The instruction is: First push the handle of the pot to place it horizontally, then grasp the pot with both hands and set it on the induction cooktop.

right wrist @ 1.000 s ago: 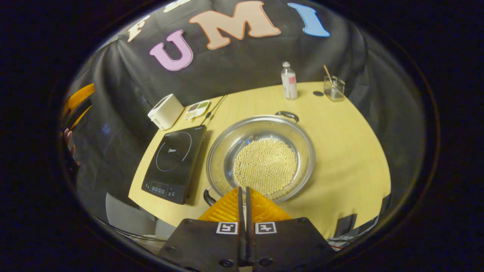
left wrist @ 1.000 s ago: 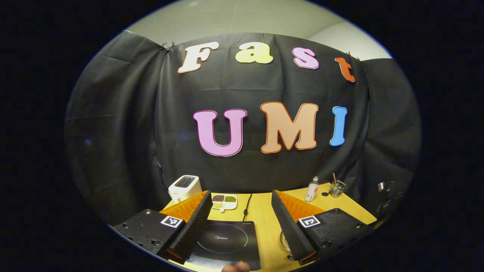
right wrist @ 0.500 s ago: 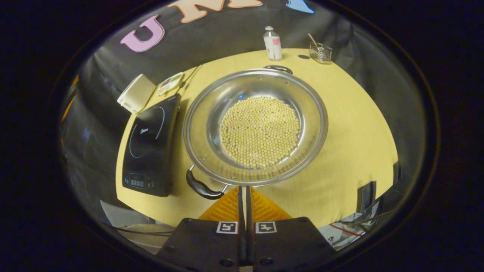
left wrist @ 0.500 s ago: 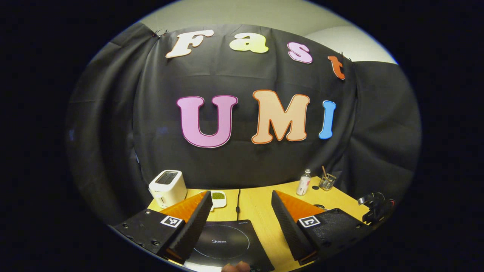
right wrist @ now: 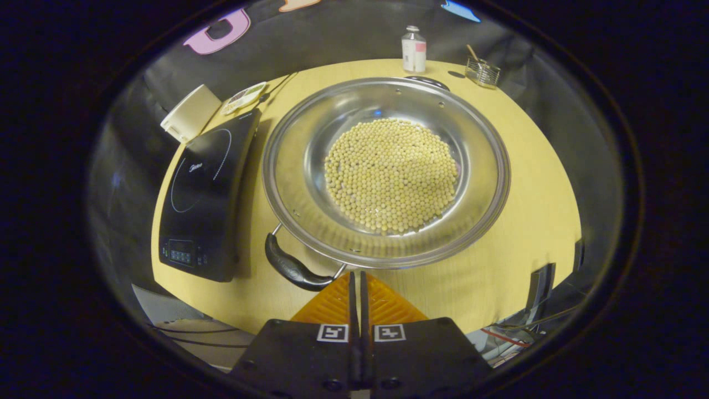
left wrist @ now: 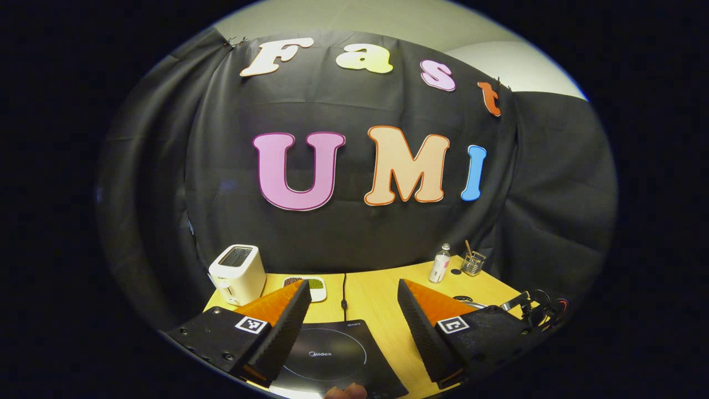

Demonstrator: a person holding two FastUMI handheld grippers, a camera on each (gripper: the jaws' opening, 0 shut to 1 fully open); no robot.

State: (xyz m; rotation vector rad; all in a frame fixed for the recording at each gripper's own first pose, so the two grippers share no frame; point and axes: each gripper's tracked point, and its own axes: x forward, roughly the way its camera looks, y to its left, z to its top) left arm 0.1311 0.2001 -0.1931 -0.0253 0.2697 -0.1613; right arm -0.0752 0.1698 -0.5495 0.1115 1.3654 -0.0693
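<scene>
1. In the left gripper view, the left gripper [left wrist: 350,307] hangs above the near part of the desk [left wrist: 376,293] with its two fingers wide apart and nothing between them. Below them lies the black induction cooktop [left wrist: 338,357], and its top is bare. Farther back stand a white toaster [left wrist: 237,274], a small divided dish [left wrist: 317,287], a bottle [left wrist: 440,264] and a glass cup [left wrist: 474,264]. At the right edge a piece of another device [left wrist: 540,310] comes into the picture; it is too small to say what it does

2. In the right gripper view, the right gripper [right wrist: 358,285] has its fingers pressed together with nothing held between them. The tips are just beside the near black handle [right wrist: 293,269] of the pot [right wrist: 293,188]; whether they touch it one cannot tell. The pot is a wide steel pan with yellow beans [right wrist: 390,174] inside, and it stands on the desk to the right of the cooktop, close beside it. The near handle points toward the front left and the second handle [right wrist: 426,81] sits at the far rim, so the two handles lie on a slanted line, not across

3. Judging from this, the task is at its first step. The handle seems not yet pushed to horizontal. The grasp with both grippers and the placing on the cooktop are left to do
</scene>
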